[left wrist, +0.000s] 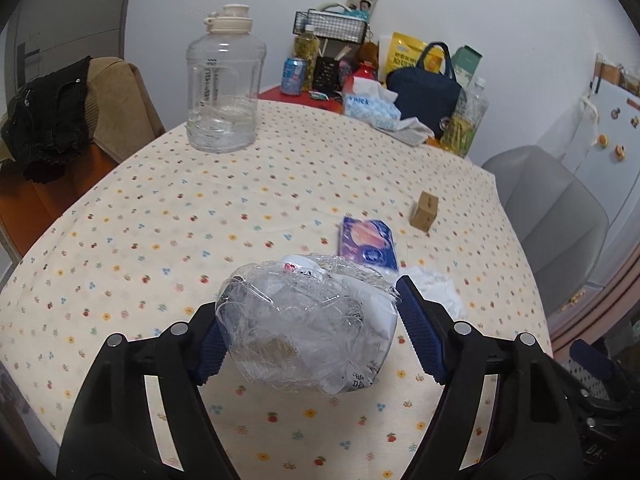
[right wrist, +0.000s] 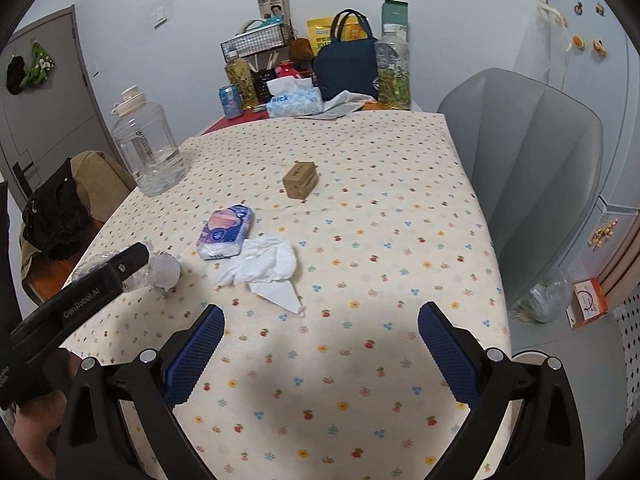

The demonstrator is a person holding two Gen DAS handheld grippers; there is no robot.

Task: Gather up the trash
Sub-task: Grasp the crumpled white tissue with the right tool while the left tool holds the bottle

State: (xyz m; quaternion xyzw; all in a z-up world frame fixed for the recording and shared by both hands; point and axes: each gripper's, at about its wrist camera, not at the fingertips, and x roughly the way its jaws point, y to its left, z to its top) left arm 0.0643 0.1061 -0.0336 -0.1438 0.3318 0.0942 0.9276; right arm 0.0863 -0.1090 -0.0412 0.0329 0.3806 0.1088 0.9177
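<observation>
Flowery cloth is covering the big table (right wrist: 400,240) under both grippers. Far ahead of them, at the wall end, a big clear water jug (left wrist: 224,88) is standing with bags and bottles.

Just past the open right gripper (right wrist: 320,356), a crumpled white tissue (right wrist: 264,268) is lying flat. Touching its far side is a small blue tissue pack (right wrist: 226,232), and further ahead, well apart, is sitting a little brown box (right wrist: 301,180).

The left gripper (left wrist: 308,332) is holding a crushed clear plastic bottle (left wrist: 304,328). Its blue pads are squeezing the bottle from both sides, so the jaws are standing quite wide around it. The bottle is looking squashed, wrinkly and see-through, with a white cap at its far end and a bit of printed label near the bottom. It seems to be hanging a little above the cloth.

The right gripper is wide open and holding nothing.

The step in hand is probably picking up the bottle. Next, it likely needs carrying to a bin, which is not in view. The grip must stay firm, because thin plastic can slip.
</observation>
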